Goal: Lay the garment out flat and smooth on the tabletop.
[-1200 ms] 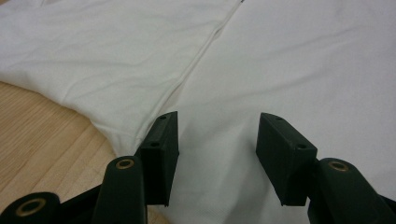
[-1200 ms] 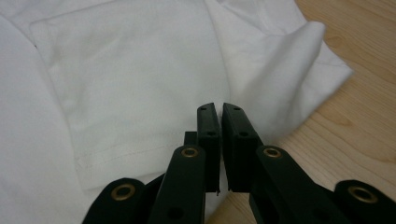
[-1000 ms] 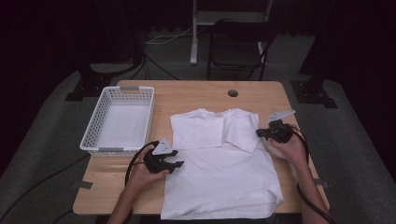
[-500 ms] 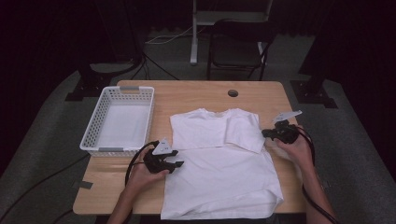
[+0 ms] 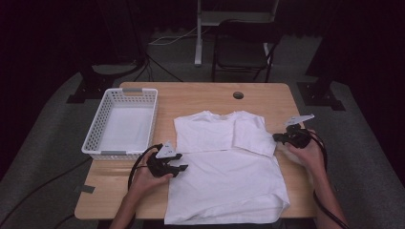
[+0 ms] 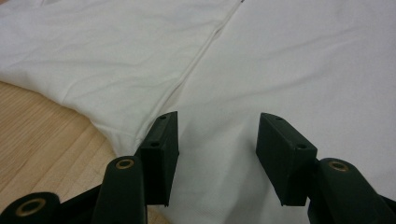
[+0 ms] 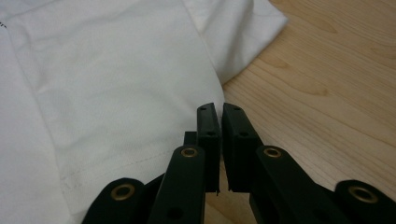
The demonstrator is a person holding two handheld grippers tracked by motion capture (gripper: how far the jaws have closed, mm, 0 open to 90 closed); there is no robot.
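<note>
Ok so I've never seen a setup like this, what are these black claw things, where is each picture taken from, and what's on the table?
A person sits at a wooden table and holds a hand-operated tool with two black jaws in each hand. One picture comes from a fixed camera overhead. The other two come from small cameras that ride on the tools and look along their jaws.

A white T-shirt lies flat on the table, with its right sleeve folded in over the chest. A white plastic basket stands to the shirt's left.

The left gripper has its jaws open over the shirt's left edge and holds nothing. The right gripper has its jaws shut, just beside the folded sleeve, over the bare wood, with no cloth between them.
</note>
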